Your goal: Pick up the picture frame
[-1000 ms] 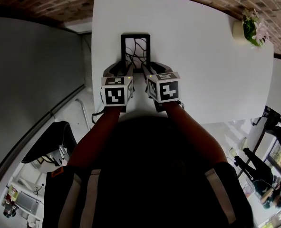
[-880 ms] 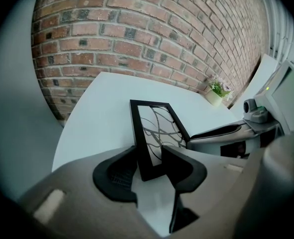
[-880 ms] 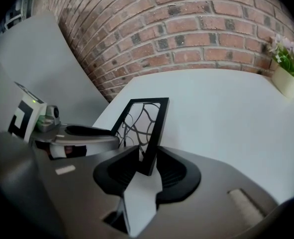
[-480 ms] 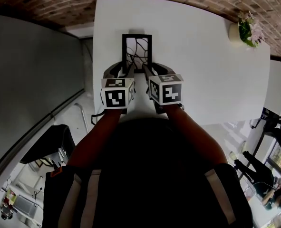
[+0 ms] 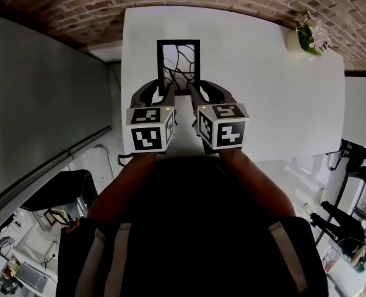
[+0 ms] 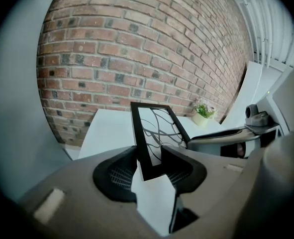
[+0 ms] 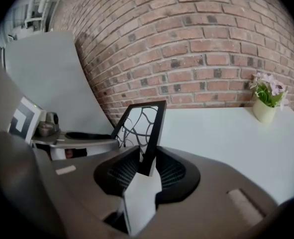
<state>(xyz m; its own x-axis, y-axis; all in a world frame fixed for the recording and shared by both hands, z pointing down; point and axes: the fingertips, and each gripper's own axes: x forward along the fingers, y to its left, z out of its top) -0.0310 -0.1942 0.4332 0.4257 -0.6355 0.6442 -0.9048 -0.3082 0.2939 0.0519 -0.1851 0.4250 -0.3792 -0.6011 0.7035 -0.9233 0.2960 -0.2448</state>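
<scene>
1. The picture frame now looks larger in the head view and sits higher against the white table than it did a second ago. Both marker cubes have also come up toward the camera. I judge that the frame has left the table and is being carried upward.
2. The left gripper has its fingers clamped on the frame's lower left corner. The black border stands between the two ribbed pads and the frame rises tilted ahead of them.
3. The right gripper holds the lower right corner in the same way. Its fingers are closing further on the black edge between them, tightening the grip.
4. The frame is held by its bottom edge only, with its top free. It leans away from the person toward the brick wall.
5. The flower pot at the far right corner of the table stands well apart from the lift.
6. The pick-up itself looks essentially done. What remains, as I judge it, is keeping both corners level so the frame doesn't twist or slip.
</scene>
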